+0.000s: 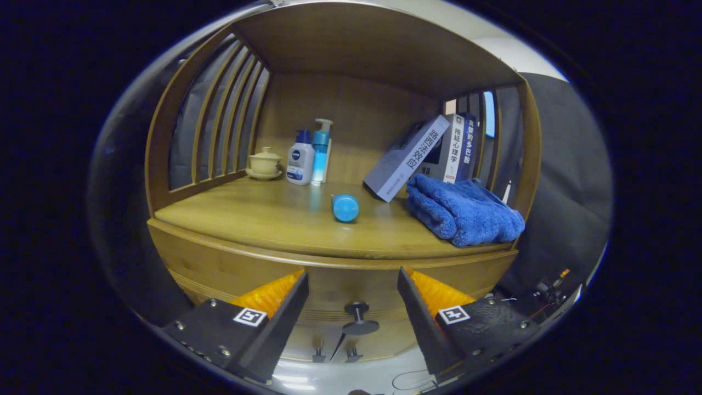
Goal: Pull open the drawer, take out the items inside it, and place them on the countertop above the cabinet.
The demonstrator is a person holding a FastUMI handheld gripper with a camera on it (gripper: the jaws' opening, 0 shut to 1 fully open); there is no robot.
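Jaws (pixel 353 307) spread wide around the drawer knob (pixel 359 318), not gripping. Drawer looks shut. Could slip off that tiny knob if closed off-centre, honestly.

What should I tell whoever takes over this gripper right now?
Gripper: open, holding nothing, fingers either side of the drawer knob.
Drawer front sits flush with the cabinet, so its contents can't be seen.
On the countertop: a blue towel, a blue bottle on its side, two pump bottles, a lidded cup, books.
This fits a shut drawer awaiting emptying, or one emptied and closed again.
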